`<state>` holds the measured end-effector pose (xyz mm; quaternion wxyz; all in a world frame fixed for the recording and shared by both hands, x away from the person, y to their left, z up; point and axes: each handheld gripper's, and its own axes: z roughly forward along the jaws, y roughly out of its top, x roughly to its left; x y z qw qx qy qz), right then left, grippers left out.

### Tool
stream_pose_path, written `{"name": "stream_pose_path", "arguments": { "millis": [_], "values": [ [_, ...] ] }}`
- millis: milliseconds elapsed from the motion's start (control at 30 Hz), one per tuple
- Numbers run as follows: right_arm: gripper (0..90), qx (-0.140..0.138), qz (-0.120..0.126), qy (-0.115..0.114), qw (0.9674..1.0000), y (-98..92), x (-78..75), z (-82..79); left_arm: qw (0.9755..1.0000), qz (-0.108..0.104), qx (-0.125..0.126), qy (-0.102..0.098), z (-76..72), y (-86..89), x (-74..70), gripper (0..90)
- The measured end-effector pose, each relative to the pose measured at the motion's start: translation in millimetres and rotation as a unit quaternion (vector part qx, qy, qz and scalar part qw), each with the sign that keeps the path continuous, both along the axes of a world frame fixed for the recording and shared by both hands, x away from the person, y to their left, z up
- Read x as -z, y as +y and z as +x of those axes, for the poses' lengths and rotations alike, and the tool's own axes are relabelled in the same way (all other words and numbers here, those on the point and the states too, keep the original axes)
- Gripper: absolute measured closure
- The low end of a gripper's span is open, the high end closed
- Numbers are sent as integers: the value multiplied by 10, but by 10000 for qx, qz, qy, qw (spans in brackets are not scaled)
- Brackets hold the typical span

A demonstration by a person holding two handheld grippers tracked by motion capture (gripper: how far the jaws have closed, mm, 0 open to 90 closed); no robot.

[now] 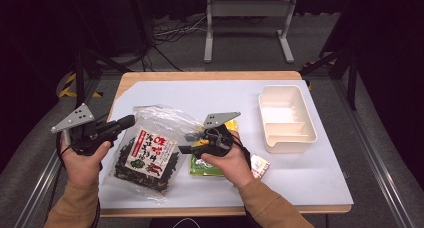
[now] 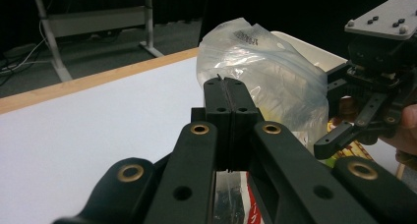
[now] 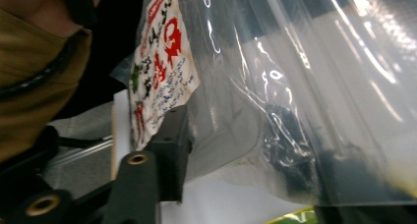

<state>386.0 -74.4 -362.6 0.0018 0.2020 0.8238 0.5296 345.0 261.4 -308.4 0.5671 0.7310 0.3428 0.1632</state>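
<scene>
Forearms in tan sleeves enter from the near edge, each hand holding one tool. Left tool (image 1: pixel 127 121) is raised at the table's left edge, pointing right; in the left gripper view its jaws are pressed flat together, clenched on nothing, short of the clear bag top (image 2: pixel 260 67). Right tool (image 1: pixel 182 149) sits mid-table, pointing left at the seaweed bag (image 1: pixel 148 155). In the right gripper view the bag's clear film (image 3: pixel 305 86) lies across the jaws, one jaw on each side of it; whether they pinch the film I cannot tell. Seaweed bag lies flat on the white table (image 1: pixel 310 178), left of centre, printed label up, top end puffed toward the far side. Green-yellow packet (image 1: pixel 205 166) is under the right hand; small red-white packet (image 1: pixel 260 165) just right of it. Cream divided tray (image 1: pixel 305 119) stands at far right, apart from the rest.
</scene>
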Motion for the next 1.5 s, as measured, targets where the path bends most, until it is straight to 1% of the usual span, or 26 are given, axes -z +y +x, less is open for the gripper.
{"name": "stream_pose_path", "arguments": {
  "millis": [67,133,233,400,467,533,667,733,800,867,900,967,1000,1133,1200,1333,1500],
  "values": [
    [667,-116,168,200,9996,-14,10,14,10000,-47,-17,44,2,4,8,900],
    [736,-242,292,324,9988,-21,12,19,10000,-55,-21,35,11,13,16,900],
    [746,-253,302,315,9987,-15,-3,5,10000,-61,-28,46,9,23,15,900],
    [772,-252,397,276,9985,-21,-54,-28,9999,-129,-29,-21,-14,42,-14,900],
    [786,-285,609,433,9968,-39,-73,-32,9998,-174,7,-48,-20,65,-29,900],
    [789,-246,593,341,9974,-43,-113,-50,9997,-230,6,-68,-31,70,-39,900],
    [796,-159,530,165,9983,-51,-190,-79,9996,-261,24,-113,-57,75,-62,900],
    [801,-108,552,156,9983,-68,-218,-87,9995,-261,36,-160,-69,73,-79,900],
    [804,-88,584,207,9980,-83,-237,-86,9994,-291,62,-168,-91,66,-102,899],
    [808,-68,626,222,9978,-103,-268,-89,9992,-277,100,-259,-122,62,-141,897],
    [811,-57,617,189,9979,-118,-299,-93,9992,-277,100,-259,-122,62,-141,896],
    [815,-9,597,126,9981,-143,-354,-99,9989,-315,151,-324,-155,56,-175,891],
    [815,-9,597,126,9981,-143,-354,-99,9989,-315,151,-324,-155,56,-175,889],
    [822,135,487,27,9987,-217,-469,-99,9986,-343,175,-367,-171,39,-182,895],
    [824,179,476,11,9987,-245,-491,-96,9987,-322,195,-341,-175,24,-181,900],
    [827,275,575,-34,9980,-363,-594,-78,9987,-281,230,-357,-174,-16,-175,895],
    [827,454,451,-181,9978,-480,-742,-73,9988,-281,230,-336,-164,-5,-165,868]
  ]
}}
